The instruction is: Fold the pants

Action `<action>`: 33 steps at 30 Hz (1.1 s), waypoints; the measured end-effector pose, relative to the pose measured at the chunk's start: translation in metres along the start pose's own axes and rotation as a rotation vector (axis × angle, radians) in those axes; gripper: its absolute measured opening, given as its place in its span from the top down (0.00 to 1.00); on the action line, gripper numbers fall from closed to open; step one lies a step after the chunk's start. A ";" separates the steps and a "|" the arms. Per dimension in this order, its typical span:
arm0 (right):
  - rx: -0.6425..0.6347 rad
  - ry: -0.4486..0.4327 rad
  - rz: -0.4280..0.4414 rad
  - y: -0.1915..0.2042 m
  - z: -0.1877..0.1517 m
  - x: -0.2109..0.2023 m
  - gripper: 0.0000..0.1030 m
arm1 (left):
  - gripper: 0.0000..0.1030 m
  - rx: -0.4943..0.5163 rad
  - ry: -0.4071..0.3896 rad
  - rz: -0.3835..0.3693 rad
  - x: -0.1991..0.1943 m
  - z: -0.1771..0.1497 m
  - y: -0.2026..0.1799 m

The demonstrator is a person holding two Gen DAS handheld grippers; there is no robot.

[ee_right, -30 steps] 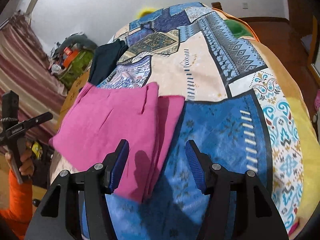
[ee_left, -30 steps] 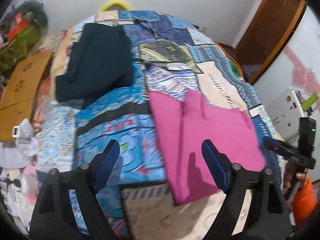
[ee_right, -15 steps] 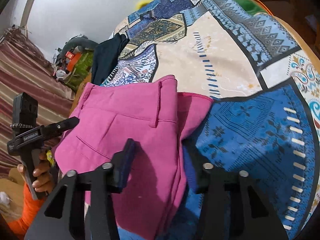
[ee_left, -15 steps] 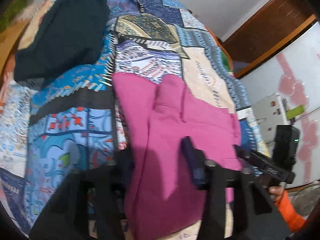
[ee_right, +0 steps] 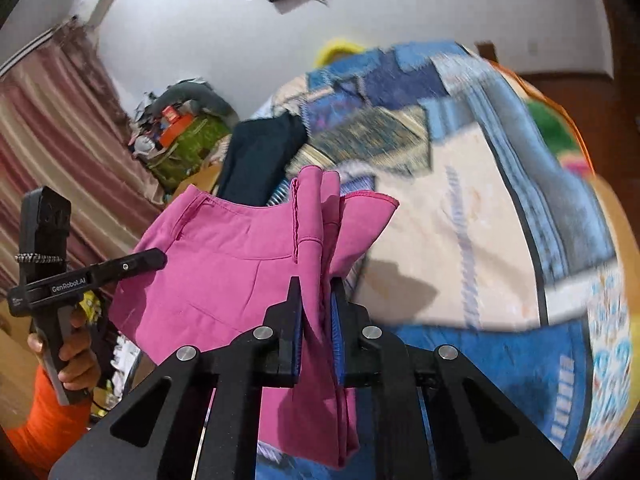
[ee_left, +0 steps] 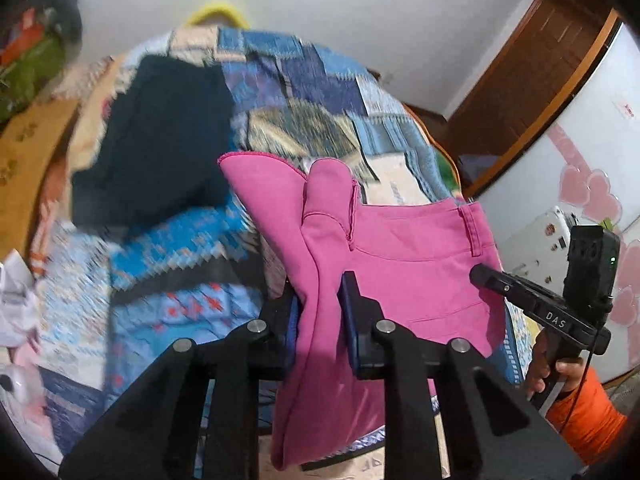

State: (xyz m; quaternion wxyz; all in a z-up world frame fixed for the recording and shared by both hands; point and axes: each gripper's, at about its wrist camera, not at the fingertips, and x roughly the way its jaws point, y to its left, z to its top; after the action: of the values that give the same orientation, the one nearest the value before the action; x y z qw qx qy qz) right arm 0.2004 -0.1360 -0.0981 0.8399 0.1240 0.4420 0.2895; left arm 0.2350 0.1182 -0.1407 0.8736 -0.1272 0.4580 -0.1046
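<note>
Folded pink pants (ee_left: 404,256) hang lifted above the patchwork bedspread (ee_left: 312,92). My left gripper (ee_left: 320,312) is shut on one edge of them. My right gripper (ee_right: 316,312) is shut on the opposite edge of the pants (ee_right: 224,264). The cloth stretches between both grippers and droops below the fingers. The right gripper also shows in the left wrist view (ee_left: 496,282), and the left gripper shows in the right wrist view (ee_right: 152,260).
A dark folded garment (ee_left: 160,140) lies on the bed's far left; it also shows in the right wrist view (ee_right: 260,156). Clutter and bags (ee_right: 180,132) sit beside the bed by a curtain. A wooden door (ee_left: 520,80) and white appliance (ee_left: 536,236) stand to the right.
Both grippers closed on the pink pants and lifted them off the bedspread; a second ago both were open above the pants lying flat.
</note>
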 end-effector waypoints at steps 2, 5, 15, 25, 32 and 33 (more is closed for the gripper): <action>-0.036 -0.018 0.002 0.012 0.016 0.006 0.89 | 0.81 -0.002 -0.035 0.018 -0.011 0.011 0.007; -0.076 -0.044 0.016 0.031 0.041 0.020 0.89 | 0.81 -0.008 -0.089 0.060 -0.028 0.030 0.022; -0.169 -0.083 0.049 0.084 0.112 0.095 0.89 | 0.81 -0.076 -0.166 0.179 -0.035 0.097 0.103; -0.181 -0.028 0.048 0.094 0.149 0.192 0.89 | 0.81 -0.116 -0.139 0.272 0.029 0.148 0.186; -0.182 0.087 -0.010 0.076 0.139 0.266 0.89 | 0.81 -0.144 -0.016 0.350 0.116 0.145 0.232; -0.197 0.108 -0.031 0.075 0.135 0.274 0.89 | 0.81 -0.157 0.009 0.361 0.128 0.142 0.239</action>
State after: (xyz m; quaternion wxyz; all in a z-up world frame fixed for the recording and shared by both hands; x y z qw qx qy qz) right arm 0.4027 0.0941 -0.1690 0.8273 0.0183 0.4579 0.3250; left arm 0.4393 0.3237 -0.2379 0.8635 -0.1105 0.4839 0.0894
